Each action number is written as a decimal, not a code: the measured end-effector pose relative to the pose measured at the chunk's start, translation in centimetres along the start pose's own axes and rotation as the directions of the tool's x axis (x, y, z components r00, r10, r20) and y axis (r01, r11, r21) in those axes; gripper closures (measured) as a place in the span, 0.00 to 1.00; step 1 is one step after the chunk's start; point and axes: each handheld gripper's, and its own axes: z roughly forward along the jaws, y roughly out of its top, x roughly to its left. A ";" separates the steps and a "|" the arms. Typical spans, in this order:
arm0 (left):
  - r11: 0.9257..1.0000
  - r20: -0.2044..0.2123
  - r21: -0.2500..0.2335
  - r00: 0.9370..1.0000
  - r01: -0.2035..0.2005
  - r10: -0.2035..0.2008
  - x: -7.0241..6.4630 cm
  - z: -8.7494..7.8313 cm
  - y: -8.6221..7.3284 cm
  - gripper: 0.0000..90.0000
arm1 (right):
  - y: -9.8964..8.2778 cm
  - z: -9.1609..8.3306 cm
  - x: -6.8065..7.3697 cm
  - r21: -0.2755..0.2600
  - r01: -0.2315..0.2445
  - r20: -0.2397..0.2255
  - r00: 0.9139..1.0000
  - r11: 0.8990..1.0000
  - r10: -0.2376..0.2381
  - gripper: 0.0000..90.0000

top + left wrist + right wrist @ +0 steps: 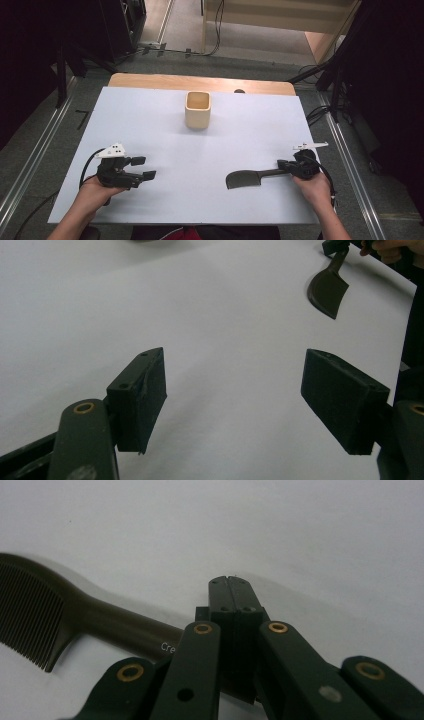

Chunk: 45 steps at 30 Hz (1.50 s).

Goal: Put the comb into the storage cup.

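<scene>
Here the right gripper (pixel 286 167) has its jaws pressed together on the handle of a dark comb (pixel 245 179), which lies flat on the white sheet (pixel 200 150). In the right gripper view the jaws meet with no gap (pixel 230 587), and the comb (pixel 60 615) runs out to their left, its fine teeth pointing down toward the bottom of the frame; part of a white printed word shows on the handle where it goes under the jaws. The toothed head sits just beyond the jaw tips, toward the left gripper.

The left gripper (pixel 141 168) has its jaws wide apart and holds nothing. In its own view (pixel 235 390) bare sheet lies between the two black pads (pixel 142 395), and the comb (pixel 327 287) shows far off at upper right, with the other hand (pixel 395 247) behind it.

A cream square cup (pixel 198 109) stands upright well ahead of both grippers, about midway between them, open and apparently empty. Each hand (pixel 92 192) grips its tool from below.
</scene>
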 end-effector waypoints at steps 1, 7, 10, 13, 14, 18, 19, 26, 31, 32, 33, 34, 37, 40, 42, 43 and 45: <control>1.000 0.000 0.000 1.000 -0.001 0.001 0.0 0.0 0.0 0.30 | -0.1 0.0 0.0 -0.001 0.008 0.002 1.000 1.000 -0.008 0.97; 1.000 -0.001 -0.005 1.000 0.004 -0.004 0.2 -0.1 0.0 0.30 | -0.6 -0.3 0.4 0.006 0.001 -0.012 1.000 1.000 -0.001 0.97; 1.000 -0.001 -0.006 1.000 0.003 -0.003 0.2 -0.1 0.0 0.30 | -0.8 -0.4 0.6 0.009 -0.008 -0.011 1.000 1.000 0.008 0.97; 1.000 0.000 -0.008 1.000 0.003 -0.003 0.3 -0.1 0.1 0.30 | -1.0 -0.6 1.0 0.018 0.002 -0.009 1.000 1.000 -0.002 0.97; 1.000 0.000 -0.008 1.000 0.003 -0.003 0.3 -0.1 0.1 0.30 | -1.1 -0.7 1.1 0.022 0.007 -0.008 1.000 1.000 -0.007 0.97; 1.000 0.002 -0.009 1.000 0.000 0.000 0.3 0.0 0.1 0.30 | -1.6 -0.9 1.3 0.025 0.000 -0.016 1.000 1.000 0.000 0.97; 1.000 0.002 -0.007 1.000 -0.001 0.001 0.3 0.0 0.2 0.30 | -1.7 -1.0 1.3 0.025 0.001 -0.018 1.000 1.000 -0.001 0.97; 1.000 0.001 -0.006 1.000 -0.004 0.004 0.2 0.1 0.2 0.31 | -2.1 -1.2 1.8 0.032 0.007 -0.029 1.000 0.999 -0.006 0.97; 1.000 0.003 -0.004 1.000 -0.003 0.003 0.2 0.2 0.2 0.31 | -2.3 -1.3 2.4 0.046 0.025 -0.042 0.999 0.999 -0.023 0.97; 1.000 0.003 -0.004 1.000 -0.002 0.002 0.2 0.2 0.2 0.31 | -2.4 -1.3 2.6 0.046 0.025 -0.038 0.999 0.999 -0.023 0.97; 1.000 0.003 -0.003 1.000 -0.002 0.002 0.2 0.2 0.2 0.31 | -2.4 -1.3 2.7 0.050 0.034 -0.037 0.999 0.998 -0.032 0.97; 1.000 0.004 -0.003 1.000 -0.003 0.003 0.2 0.2 0.2 0.31 | -2.4 -1.3 2.8 0.048 0.033 -0.040 0.999 0.998 -0.032 0.97; 1.000 0.004 -0.003 1.000 -0.002 0.002 0.2 0.2 0.2 0.31 | -2.4 -1.2 2.9 0.051 0.032 -0.044 0.999 0.998 -0.030 0.97; 1.000 0.003 -0.001 1.000 -0.003 0.003 0.2 0.2 0.2 0.31 | -2.4 -1.1 3.1 0.050 0.024 -0.051 0.998 0.998 -0.022 0.97; 1.000 0.003 -0.001 1.000 -0.003 0.003 0.2 0.2 0.2 0.31 | -2.4 -1.1 3.1 0.052 0.018 -0.059 0.998 0.998 -0.015 0.97; 1.000 0.004 -0.001 1.000 -0.003 0.003 0.2 0.2 0.2 0.31 | -2.4 -1.1 3.1 0.051 0.020 -0.059 0.998 0.999 -0.017 0.97; 1.000 0.004 -0.001 1.000 -0.003 0.003 0.2 0.2 0.2 0.31 | -2.4 -1.1 3.1 0.052 0.034 -0.056 0.998 0.998 -0.031 0.97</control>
